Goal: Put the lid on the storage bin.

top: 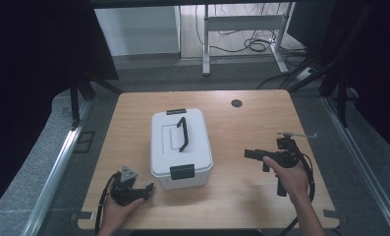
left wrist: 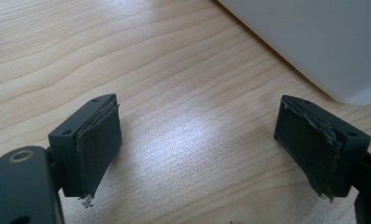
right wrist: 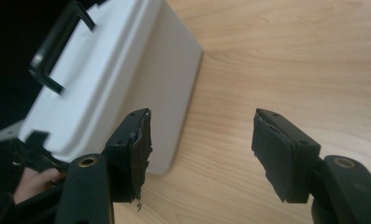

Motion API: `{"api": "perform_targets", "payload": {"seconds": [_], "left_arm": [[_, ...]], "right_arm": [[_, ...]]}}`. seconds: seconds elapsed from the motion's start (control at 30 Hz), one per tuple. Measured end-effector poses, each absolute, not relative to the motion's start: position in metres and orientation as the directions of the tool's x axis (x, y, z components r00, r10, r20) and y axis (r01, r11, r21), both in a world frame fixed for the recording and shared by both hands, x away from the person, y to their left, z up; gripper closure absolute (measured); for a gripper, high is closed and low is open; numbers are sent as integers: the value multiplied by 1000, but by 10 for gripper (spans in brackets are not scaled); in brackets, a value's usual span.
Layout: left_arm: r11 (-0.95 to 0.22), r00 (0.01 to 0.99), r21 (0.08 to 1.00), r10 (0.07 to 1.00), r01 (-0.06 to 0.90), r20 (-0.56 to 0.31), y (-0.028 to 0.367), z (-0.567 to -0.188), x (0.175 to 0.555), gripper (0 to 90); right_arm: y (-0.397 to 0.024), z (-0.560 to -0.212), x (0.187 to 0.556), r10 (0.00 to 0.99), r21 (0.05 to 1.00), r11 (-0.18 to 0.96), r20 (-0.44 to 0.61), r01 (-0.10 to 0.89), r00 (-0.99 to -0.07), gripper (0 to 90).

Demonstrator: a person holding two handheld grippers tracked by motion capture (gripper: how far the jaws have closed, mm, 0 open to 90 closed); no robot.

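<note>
A white lidded box (top: 180,147) stands in the middle of the wooden table (top: 251,123). Its black handle (top: 182,133) lies flat on the lid, and a black latch (top: 182,171) sits at its near end. My left gripper (top: 146,191) rests low at the box's near left corner, open, with bare wood between its jaws (left wrist: 197,121); the box corner (left wrist: 323,42) is just ahead. My right gripper (top: 257,160) hovers to the right of the box, open (right wrist: 202,126), pointing at the box's side wall (right wrist: 164,88) and handle (right wrist: 57,42).
A round black grommet (top: 236,103) sits near the table's far edge. Bare wood lies right of the box and along the front edge. The other hand (right wrist: 33,182) shows beyond the box. Desk legs and cables (top: 251,44) stand on the floor behind.
</note>
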State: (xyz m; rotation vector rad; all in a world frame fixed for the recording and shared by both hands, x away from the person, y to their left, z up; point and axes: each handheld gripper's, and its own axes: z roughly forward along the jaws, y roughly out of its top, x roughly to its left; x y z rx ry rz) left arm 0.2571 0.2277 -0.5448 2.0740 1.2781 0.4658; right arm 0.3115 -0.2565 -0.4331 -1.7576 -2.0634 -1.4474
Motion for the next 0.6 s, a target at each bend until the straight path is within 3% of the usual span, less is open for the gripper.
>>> {"api": "perform_targets", "payload": {"seconds": [0.33, 0.6], "left_arm": [[-314, 462, 687, 886, 655, -35, 228, -545, 257, 146], [-315, 462, 687, 886, 655, -35, 228, -545, 257, 146]], "right_arm": [[-279, -465, 301, 743, 576, -97, 585, 812, -326, 366], [-279, -467, 301, 736, 581, -111, 593, 806, -326, 366]]}}
